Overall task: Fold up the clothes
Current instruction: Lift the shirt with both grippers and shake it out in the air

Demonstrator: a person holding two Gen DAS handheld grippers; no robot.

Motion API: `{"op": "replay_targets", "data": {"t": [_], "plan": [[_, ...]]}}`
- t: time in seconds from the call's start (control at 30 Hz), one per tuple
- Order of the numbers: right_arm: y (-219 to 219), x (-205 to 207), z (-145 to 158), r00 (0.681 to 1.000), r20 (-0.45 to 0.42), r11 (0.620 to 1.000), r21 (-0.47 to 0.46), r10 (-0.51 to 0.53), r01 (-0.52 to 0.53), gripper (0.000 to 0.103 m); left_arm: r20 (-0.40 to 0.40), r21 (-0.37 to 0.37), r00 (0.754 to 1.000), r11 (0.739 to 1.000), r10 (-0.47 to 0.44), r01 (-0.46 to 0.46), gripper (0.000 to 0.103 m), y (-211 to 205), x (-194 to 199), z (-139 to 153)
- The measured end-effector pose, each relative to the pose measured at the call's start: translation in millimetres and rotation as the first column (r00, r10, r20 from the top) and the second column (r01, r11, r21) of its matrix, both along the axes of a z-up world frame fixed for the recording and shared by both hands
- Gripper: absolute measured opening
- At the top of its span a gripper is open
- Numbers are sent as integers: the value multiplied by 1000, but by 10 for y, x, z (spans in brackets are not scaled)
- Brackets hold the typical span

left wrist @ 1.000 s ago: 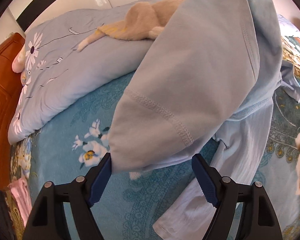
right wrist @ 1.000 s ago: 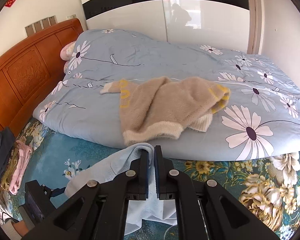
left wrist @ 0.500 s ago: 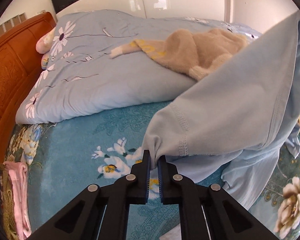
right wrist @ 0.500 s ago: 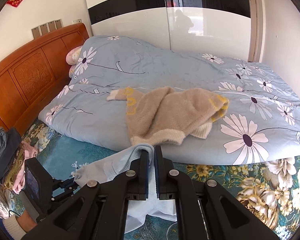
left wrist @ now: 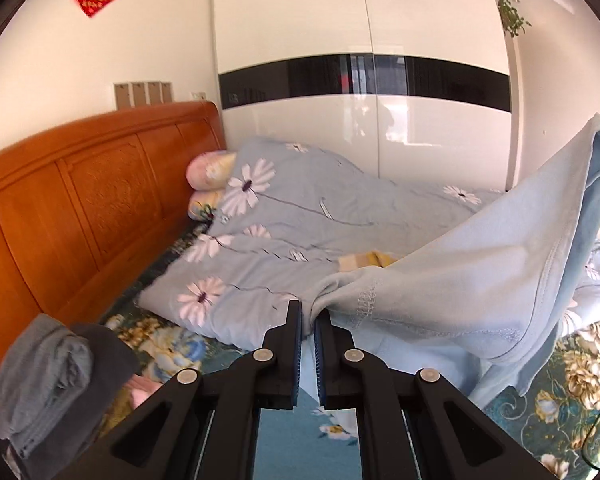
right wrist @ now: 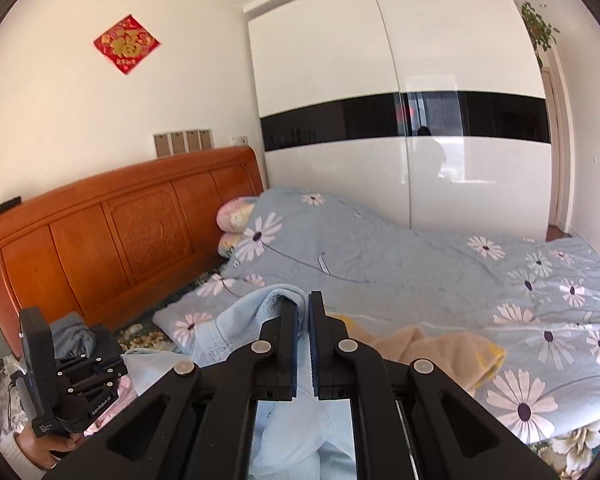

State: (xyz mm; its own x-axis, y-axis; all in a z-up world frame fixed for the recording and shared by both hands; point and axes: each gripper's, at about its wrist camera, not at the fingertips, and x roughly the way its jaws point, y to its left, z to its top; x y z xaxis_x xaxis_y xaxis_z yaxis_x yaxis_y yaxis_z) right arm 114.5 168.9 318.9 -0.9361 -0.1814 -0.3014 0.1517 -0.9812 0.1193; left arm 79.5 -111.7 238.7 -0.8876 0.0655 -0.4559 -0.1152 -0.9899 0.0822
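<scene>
Bedroom with a big bed (left wrist: 236, 344) under me. My light blue shirt (left wrist: 480, 280) hangs in the air, up toward two o'clock. My left claw (left wrist: 307, 320) pinches its hem; my right claw (right wrist: 303, 312) pinches another edge, I think. I'm holding it up to spread. Next, lay it flat. Tan sweater (right wrist: 440, 348) waits at four o'clock.

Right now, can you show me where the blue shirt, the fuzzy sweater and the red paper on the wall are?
blue shirt (left wrist: 480, 280), left wrist view, on the lifted front panel.
fuzzy sweater (right wrist: 432, 346), right wrist view, on its tan body lying on the quilt.
red paper (right wrist: 126, 45), right wrist view, on its gold middle.
</scene>
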Motion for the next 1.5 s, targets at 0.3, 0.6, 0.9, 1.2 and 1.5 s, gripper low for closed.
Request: {"op": "replay_targets", "data": {"t": [0.3,0.6,0.9,1.2,1.5], "plan": [[-292,457,272,992,-59,990,-81,114,-118,5,-157,-42,980,990,124,-132,6,-547,1082,614],[-292,1085,348,977,-108,981,-45,182,-188,5,-178,-36,980,995,86,-94,6,-501,2101,749],[-358,798,691,963,-90,967,17,254,-254,5,-11,41,999,998,50,-50,7,-487,1900,786],[-1055,-837,-1724,826,513,951,51,236,-303,5,460,180,871,943,172,-281,6,-887,1044,-1361],[-1189,-1559,-3186,660,728,967,-12,183,-255,5,684,236,706,861,182,-451,6,-1349,305,-2570]]}}
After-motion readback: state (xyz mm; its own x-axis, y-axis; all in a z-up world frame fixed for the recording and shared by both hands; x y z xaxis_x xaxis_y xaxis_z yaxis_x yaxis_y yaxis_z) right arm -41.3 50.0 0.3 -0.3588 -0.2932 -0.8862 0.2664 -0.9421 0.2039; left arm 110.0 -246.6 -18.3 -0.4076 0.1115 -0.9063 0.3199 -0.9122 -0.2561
